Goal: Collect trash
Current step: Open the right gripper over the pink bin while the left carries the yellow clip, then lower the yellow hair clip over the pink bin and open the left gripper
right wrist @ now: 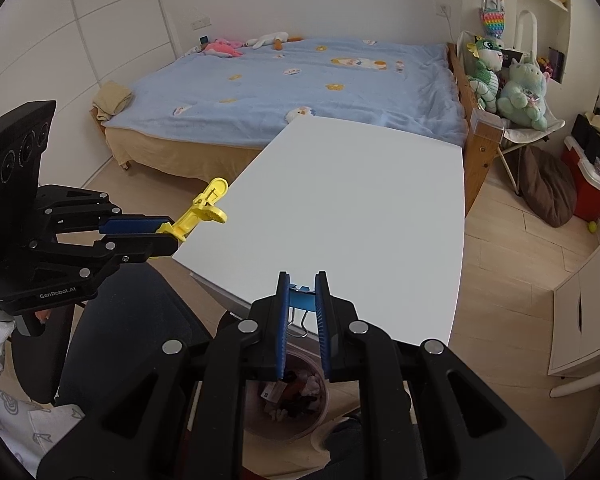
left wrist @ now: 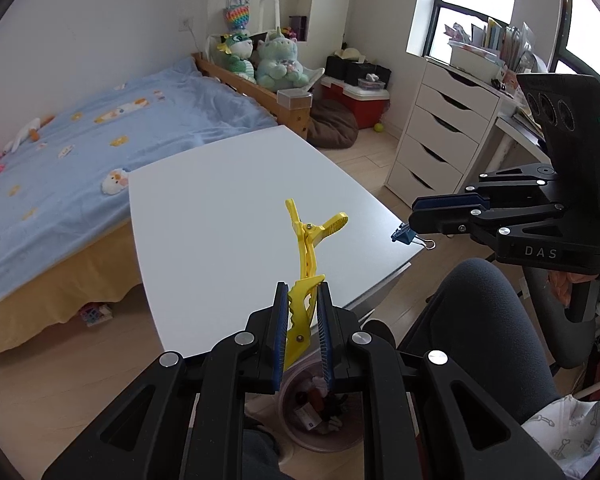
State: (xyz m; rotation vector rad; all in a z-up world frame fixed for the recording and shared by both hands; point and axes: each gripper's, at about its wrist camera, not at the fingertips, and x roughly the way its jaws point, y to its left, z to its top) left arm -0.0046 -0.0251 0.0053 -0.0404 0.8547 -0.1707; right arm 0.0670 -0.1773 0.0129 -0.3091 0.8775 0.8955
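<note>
My left gripper (left wrist: 303, 292) is shut on a yellow plastic hair clip (left wrist: 306, 248), which sticks up and forward past the pads over the near edge of the white table (left wrist: 220, 208). My right gripper (right wrist: 302, 284) is shut on a small blue binder clip (right wrist: 302, 300) with its wire handles hanging below. Each gripper shows in the other view: the right gripper (left wrist: 410, 226) with the binder clip (left wrist: 405, 236) at the table's right corner, the left gripper (right wrist: 168, 236) with the hair clip (right wrist: 204, 210) at its left edge. A trash bin (left wrist: 320, 420) with scraps sits on the floor below both.
A person's dark-trousered legs (left wrist: 472, 340) are beside the bin (right wrist: 288, 404). Behind the table is a bed with a blue blanket (right wrist: 300, 80). White drawers (left wrist: 436, 136), a red cooler (left wrist: 360, 104) and plush toys (left wrist: 276, 64) stand along the far wall.
</note>
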